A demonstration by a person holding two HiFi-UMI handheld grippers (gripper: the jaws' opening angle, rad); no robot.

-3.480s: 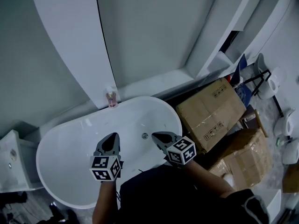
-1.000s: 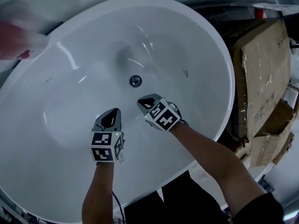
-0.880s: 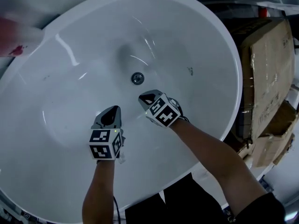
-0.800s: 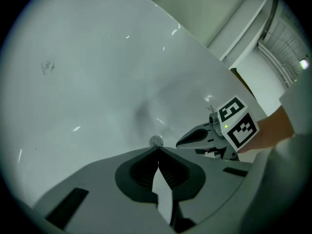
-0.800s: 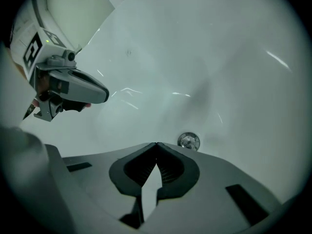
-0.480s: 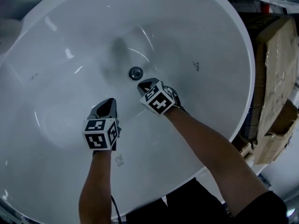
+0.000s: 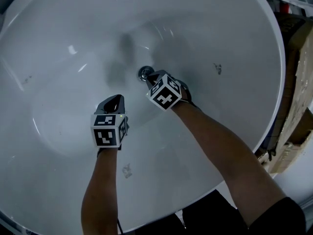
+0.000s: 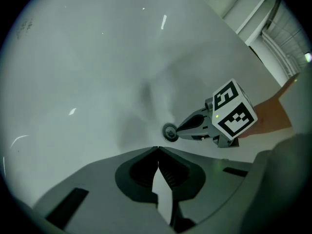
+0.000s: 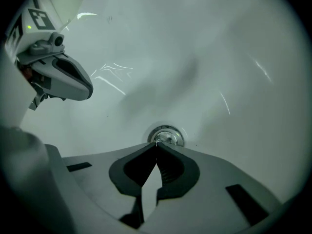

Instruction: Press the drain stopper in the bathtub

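Your right hand-held gripper point(image 9: 157, 144) had its jaws pinched fully together with nothing between them, so you were basically using it as a poking stick. Its closed tip sat right at the near edge of the drain stopper point(image 9: 165, 134). From the left gripper view the tip looked like it was touching the chrome rim, though I couldn't tell if it was actually bearing down or just resting there.

Your left hand-held gripper point(image 7: 116, 98) was closed up and empty too. It hung over the tub floor a bit short of the drain and well clear of the action, pointed roughly the same way as the right one.

The stopper itself was in the bottom of the bathtub point(image 7: 220, 33), in the drain at the low point of the white basin, just beyond your right tip. The tub looked dry, with nothing else in it apart from a few small marks on the enamel. Cardboard boxes point(image 7: 299, 77) were stacked outside the rim on your right.

Progress-wise, I'd say the reach was done and you were at the contact stage. What was left was the push itself, straight down on the cap's centre rather than its edge, then lifting off. Nothing showed whether the stopper had dropped yet.
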